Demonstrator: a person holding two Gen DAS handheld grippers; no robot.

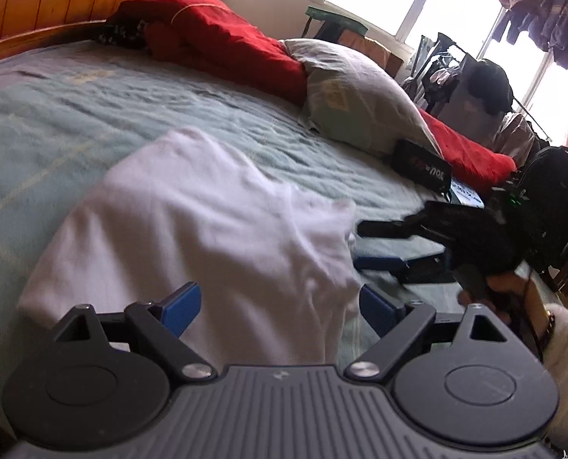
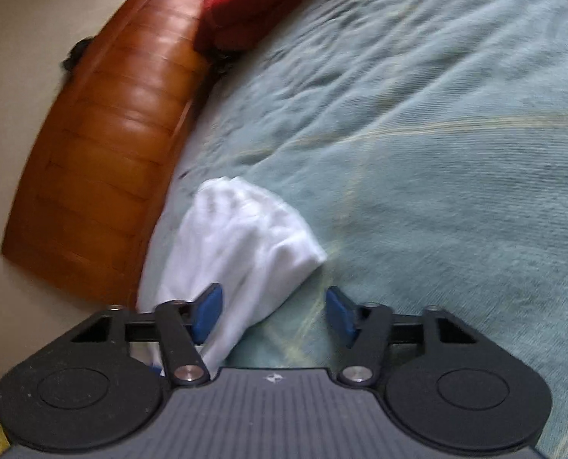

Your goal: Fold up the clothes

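A white garment [image 1: 207, 229] lies folded over on the teal bedspread [image 1: 92, 114]. My left gripper [image 1: 280, 311] hovers open over the garment's near part, its blue pads wide apart and clear of the cloth. My right gripper [image 1: 360, 244] reaches in from the right at the garment's right edge, held by a hand [image 1: 513, 290]. In the right wrist view the right gripper [image 2: 274, 315] is open. The white garment [image 2: 241, 244] runs under its left pad and partly into the gap, with teal bedspread [image 2: 436, 153] below the rest.
A red quilt [image 1: 222, 38] and a grey pillow [image 1: 352, 95] lie along the far side of the bed. A black case [image 1: 421, 160] sits by the pillow. The wooden headboard [image 2: 104, 145] borders the bed. A backpack [image 1: 551, 191] and a clothes rack stand beyond.
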